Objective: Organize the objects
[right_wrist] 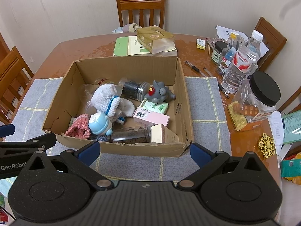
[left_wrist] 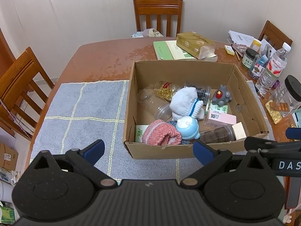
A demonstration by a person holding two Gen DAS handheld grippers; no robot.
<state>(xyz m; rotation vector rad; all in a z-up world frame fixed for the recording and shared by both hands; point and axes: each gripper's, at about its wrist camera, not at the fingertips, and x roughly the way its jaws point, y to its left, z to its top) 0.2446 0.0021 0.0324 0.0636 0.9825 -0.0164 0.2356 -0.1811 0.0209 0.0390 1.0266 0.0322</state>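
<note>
An open cardboard box (left_wrist: pixel 184 150) (right_wrist: pixel 180 86) stands on a grey checked mat (left_wrist: pixel 84 109) (right_wrist: pixel 205 113). Inside lie a white sock (left_wrist: pixel 185 101) (right_wrist: pixel 105 96), a pink sock (left_wrist: pixel 160 133) (right_wrist: pixel 79 127), a light blue toy (left_wrist: pixel 187 127) (right_wrist: pixel 100 125), a grey toy (left_wrist: pixel 221 95) (right_wrist: pixel 159 92), a pink carton (left_wrist: pixel 220 119) (right_wrist: pixel 151 116), jars and clear cups. My left gripper (left_wrist: pixel 148 151) is open and empty, just before the box's near wall. My right gripper (right_wrist: pixel 144 153) is open and empty at the same wall.
Wooden table with books and a tissue pack (right_wrist: pixel 154 39) behind the box. At the right stand a water bottle (right_wrist: pixel 241 60), a black-lidded jar (right_wrist: pixel 259 96), small jars, pens, pill packs and a gold ornament (right_wrist: pixel 266 145). Chairs (left_wrist: pixel 158 15) surround the table.
</note>
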